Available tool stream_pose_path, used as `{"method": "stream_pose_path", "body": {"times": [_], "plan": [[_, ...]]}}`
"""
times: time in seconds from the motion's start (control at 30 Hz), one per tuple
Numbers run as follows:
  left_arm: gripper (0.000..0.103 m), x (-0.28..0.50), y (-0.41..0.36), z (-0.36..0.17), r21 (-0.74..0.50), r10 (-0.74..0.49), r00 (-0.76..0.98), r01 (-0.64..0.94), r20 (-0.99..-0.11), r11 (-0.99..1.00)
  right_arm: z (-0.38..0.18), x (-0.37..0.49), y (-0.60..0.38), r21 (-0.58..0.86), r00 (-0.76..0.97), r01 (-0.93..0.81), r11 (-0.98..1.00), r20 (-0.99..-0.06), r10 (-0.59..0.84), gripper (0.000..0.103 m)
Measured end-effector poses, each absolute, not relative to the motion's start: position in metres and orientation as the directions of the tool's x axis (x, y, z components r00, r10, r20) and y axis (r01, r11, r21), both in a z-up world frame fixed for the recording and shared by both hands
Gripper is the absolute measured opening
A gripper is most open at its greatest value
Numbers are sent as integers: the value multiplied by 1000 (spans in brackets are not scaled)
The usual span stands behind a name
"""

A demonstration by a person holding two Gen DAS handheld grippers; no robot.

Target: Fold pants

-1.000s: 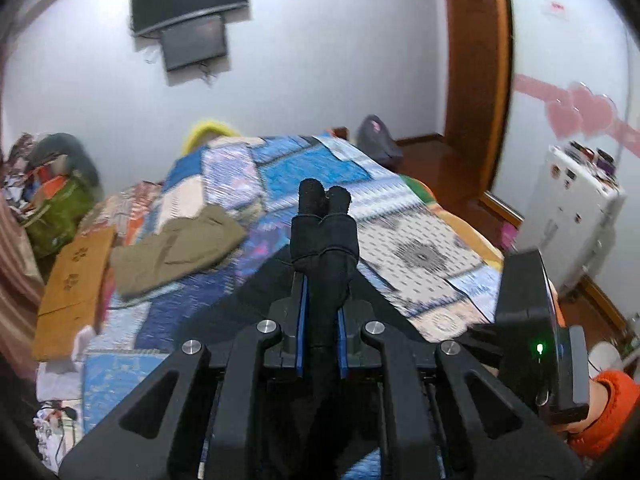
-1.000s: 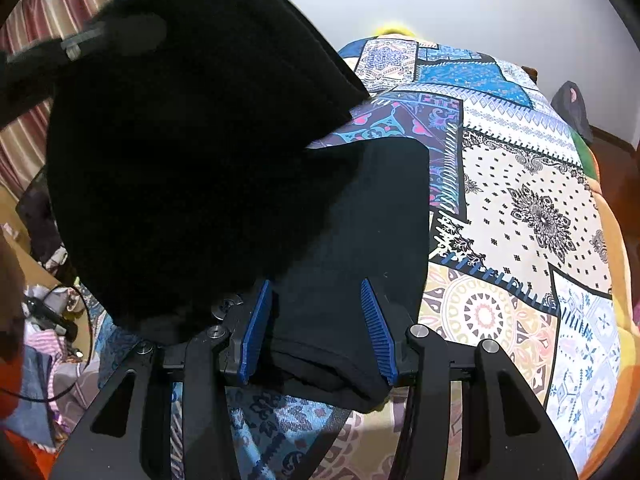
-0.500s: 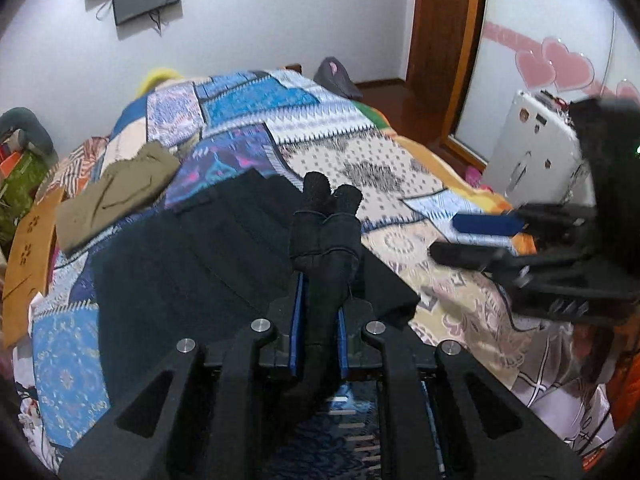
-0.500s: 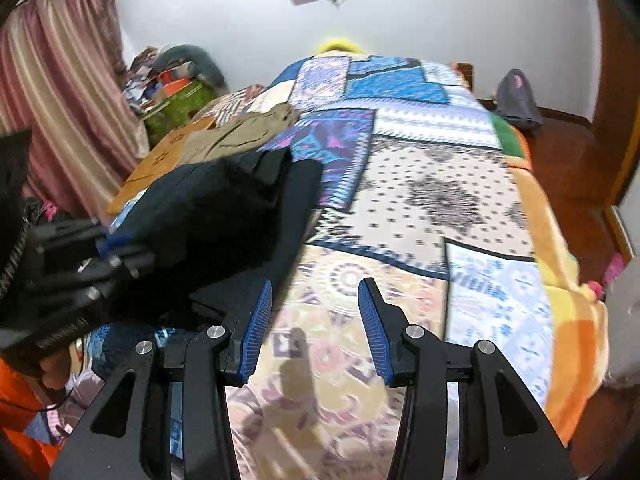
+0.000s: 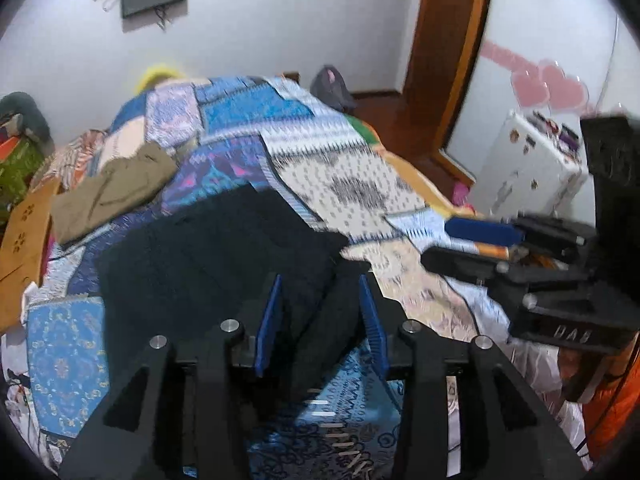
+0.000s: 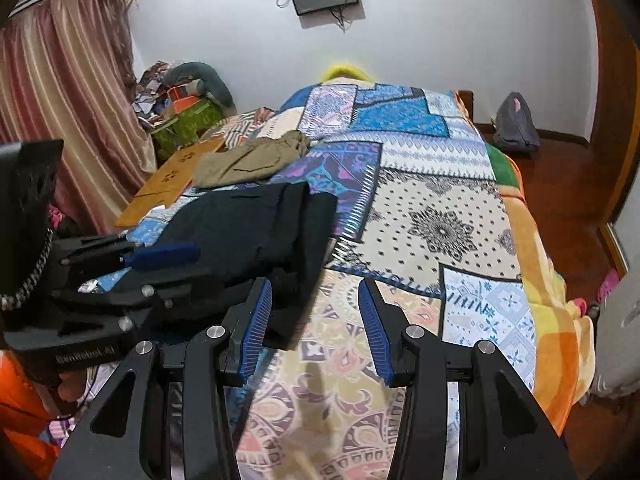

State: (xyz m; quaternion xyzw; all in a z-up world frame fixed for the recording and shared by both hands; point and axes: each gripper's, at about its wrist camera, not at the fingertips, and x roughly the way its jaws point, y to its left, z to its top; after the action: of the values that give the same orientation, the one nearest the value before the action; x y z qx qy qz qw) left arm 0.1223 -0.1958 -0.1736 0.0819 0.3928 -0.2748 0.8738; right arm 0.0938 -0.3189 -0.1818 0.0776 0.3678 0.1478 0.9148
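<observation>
The left claw (image 6: 160, 258) carries pale lettering on its black housing, partly blurred, reading roughly "GenRobot.AI". In the left wrist view, the right claw (image 5: 480, 236) shows similar lettering, too blurred to read.

The bed (image 6: 460, 208) surface right of the black pants (image 6: 256, 224) is bare quilt, open to a gripper along the whole right side to the far end. To the left, the khaki garment (image 6: 252, 158) and a cardboard sheet (image 6: 168, 184) lie beyond the pants, and the left gripper (image 6: 160, 258) stands close beside the pants' near left edge.
</observation>
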Motion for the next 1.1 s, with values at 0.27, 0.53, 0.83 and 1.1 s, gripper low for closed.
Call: {"method": "stream_pose_path", "body": {"times": [0.27, 0.53, 0.83, 1.1], "plan": [[39, 141, -137, -168, -6, -296, 626, 421, -721, 907, -171, 106, -281, 262, 684, -309, 914, -607, 405, 46], [40, 168, -84, -224, 70, -137, 562, 332, -816, 941, -211, 130, -240, 320, 576, -371, 872, -657, 487, 47], [40, 164, -76, -232, 66, -143, 571, 330, -809, 942, -227, 133, -235, 264, 548, -414, 871, -692, 470, 44], [47, 228, -77, -206, 161, -78, 643, 304, -762, 939, -229, 141, -255, 321, 502, -432, 842, -690, 521, 30]]}}
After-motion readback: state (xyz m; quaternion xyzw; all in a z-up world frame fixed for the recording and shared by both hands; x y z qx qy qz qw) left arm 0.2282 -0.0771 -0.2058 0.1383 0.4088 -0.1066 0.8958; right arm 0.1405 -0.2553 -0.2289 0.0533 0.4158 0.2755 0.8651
